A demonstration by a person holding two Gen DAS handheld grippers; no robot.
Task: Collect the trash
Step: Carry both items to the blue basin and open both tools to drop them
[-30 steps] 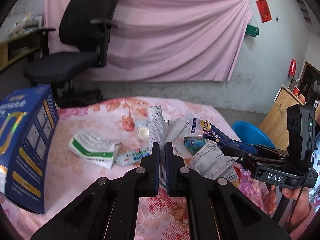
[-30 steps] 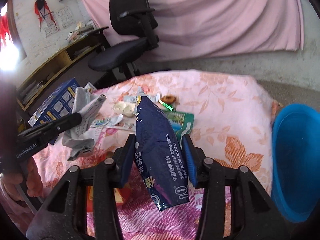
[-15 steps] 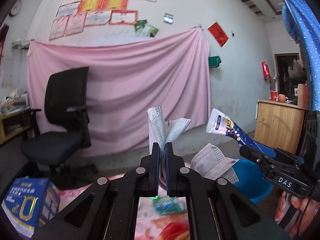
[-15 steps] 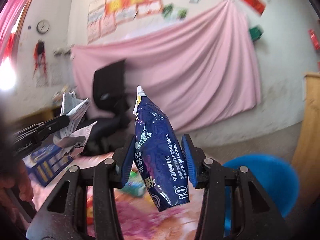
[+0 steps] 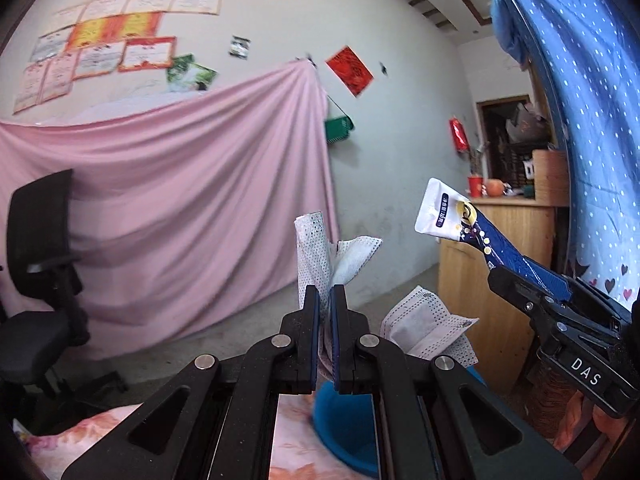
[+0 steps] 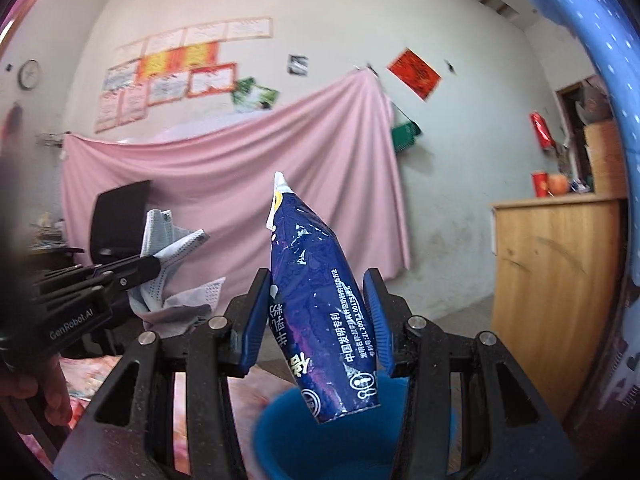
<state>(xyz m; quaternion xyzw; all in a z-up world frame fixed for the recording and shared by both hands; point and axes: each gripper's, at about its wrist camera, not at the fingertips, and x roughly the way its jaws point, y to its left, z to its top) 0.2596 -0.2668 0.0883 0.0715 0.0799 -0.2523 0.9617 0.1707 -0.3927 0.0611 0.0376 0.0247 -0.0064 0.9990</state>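
My left gripper (image 5: 325,312) pinches the face masks (image 5: 320,252) tight; my right gripper (image 6: 316,300) clamps the blue pouch (image 6: 316,292) above the blue basin (image 6: 332,436). The trailing masks may drop outside its rim.

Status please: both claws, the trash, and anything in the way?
Left claw shut on face masks. Right claw shut on blue packet. Blue bucket just below. Nothing in the way.

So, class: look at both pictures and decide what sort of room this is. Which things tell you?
Probably a lived-in room at home, used partly as a study: a black office chair, certificates pinned to the wall, a pink sheet draped across it, and a wooden cabinet.
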